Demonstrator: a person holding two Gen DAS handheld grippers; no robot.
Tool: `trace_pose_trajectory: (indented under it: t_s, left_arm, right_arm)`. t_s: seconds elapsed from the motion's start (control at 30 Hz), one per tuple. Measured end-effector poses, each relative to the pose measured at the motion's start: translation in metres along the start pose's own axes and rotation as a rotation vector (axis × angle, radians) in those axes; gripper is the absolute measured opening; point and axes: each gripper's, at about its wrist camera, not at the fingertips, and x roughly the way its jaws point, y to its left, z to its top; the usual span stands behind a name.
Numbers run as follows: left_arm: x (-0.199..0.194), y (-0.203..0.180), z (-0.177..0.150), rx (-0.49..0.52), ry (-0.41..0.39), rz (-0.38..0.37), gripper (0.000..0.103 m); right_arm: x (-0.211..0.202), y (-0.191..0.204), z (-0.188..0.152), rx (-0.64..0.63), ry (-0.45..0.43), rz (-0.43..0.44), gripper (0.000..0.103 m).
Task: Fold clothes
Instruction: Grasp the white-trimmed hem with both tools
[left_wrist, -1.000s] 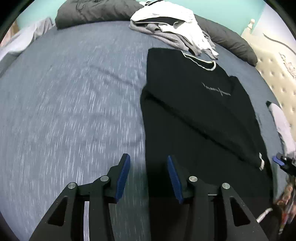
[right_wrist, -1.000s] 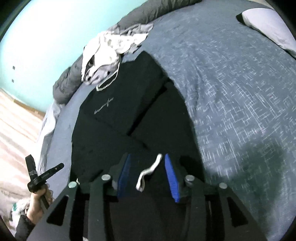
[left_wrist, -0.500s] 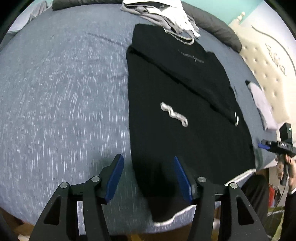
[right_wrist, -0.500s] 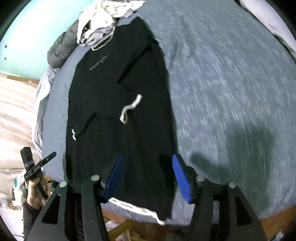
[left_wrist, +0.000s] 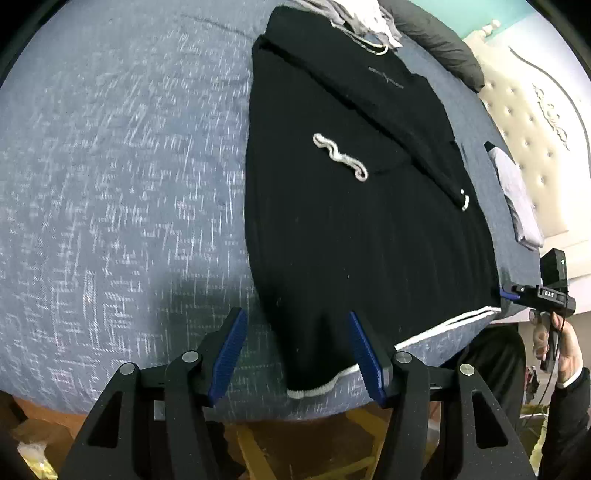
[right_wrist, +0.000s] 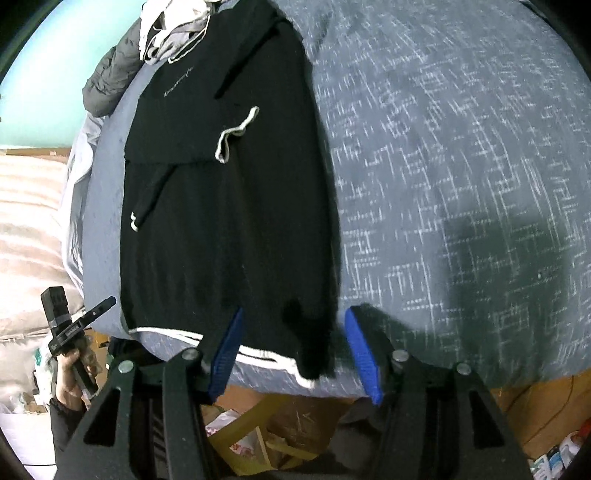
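A black sweater (left_wrist: 351, 229) with white trim lies flat on the blue-grey bed (left_wrist: 110, 184), both sleeves folded across its body. One white cuff (left_wrist: 340, 157) rests on its middle, the other cuff (left_wrist: 464, 202) near its right side. My left gripper (left_wrist: 297, 350) is open above the near-left hem corner (left_wrist: 314, 384), which hangs at the bed's edge between the blue pads without touching them. In the right wrist view the same sweater (right_wrist: 229, 229) lies ahead, and my right gripper (right_wrist: 293, 354) stands open over the other hem corner (right_wrist: 314, 354).
A heap of grey and white clothes (left_wrist: 354, 14) and a dark pillow (left_wrist: 443, 48) lie beyond the collar. A folded pale garment (left_wrist: 517, 199) sits by the tufted headboard (left_wrist: 535, 129). Below the bed's edge are a yellow wooden frame (right_wrist: 258, 413) and floor clutter.
Both grippers pulled back from the sweater's middle to its hem at the bed's near edge, and their jaws widened. The white cuff that was between the right fingers now lies on the sweater.
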Motion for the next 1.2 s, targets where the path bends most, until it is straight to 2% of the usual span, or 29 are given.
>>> trace_pose_trajectory:
  t_s: [0.17, 0.5, 0.57, 0.63, 0.67, 0.7, 0.83, 0.9, 1.0, 1.2]
  left_arm:
    - [0.01, 0.007, -0.007, -0.04, 0.032, -0.015, 0.061]
    - [0.025, -0.003, -0.018, -0.009, 0.071, -0.047, 0.06]
    - [0.028, -0.007, -0.02, -0.002, 0.08, -0.057, 0.054]
    - [0.031, -0.011, -0.021, 0.011, 0.087, -0.054, 0.043]
    - [0.032, -0.013, -0.02, 0.015, 0.088, -0.051, 0.042]
    - [0.032, -0.014, -0.02, 0.019, 0.088, -0.049, 0.039]
    - [0.032, -0.019, -0.021, 0.032, 0.086, -0.044, 0.018]
    - [0.029, -0.021, -0.021, 0.04, 0.078, -0.047, 0.016]
    - [0.022, -0.026, -0.019, 0.046, 0.062, -0.051, 0.013]
    - [0.002, -0.042, -0.01, 0.077, 0.018, -0.079, 0.01]
  right_arm:
    - [0.004, -0.002, -0.002, 0.013, 0.007, 0.019, 0.057]
    - [0.01, 0.001, -0.003, -0.006, 0.026, 0.036, 0.057]
    - [0.011, 0.002, -0.004, -0.011, 0.029, 0.038, 0.057]
    - [0.013, 0.003, -0.004, -0.016, 0.032, 0.045, 0.057]
    - [0.014, 0.003, -0.005, -0.018, 0.034, 0.043, 0.056]
    - [0.014, 0.003, -0.005, -0.019, 0.035, 0.042, 0.053]
    - [0.018, 0.005, -0.007, -0.035, 0.042, 0.027, 0.037]
    - [0.018, 0.006, -0.008, -0.055, 0.045, 0.019, 0.019]
    - [0.017, 0.009, -0.009, -0.082, 0.041, 0.041, 0.013]
    - [0.001, 0.018, 0.0, -0.113, -0.008, 0.091, 0.008]
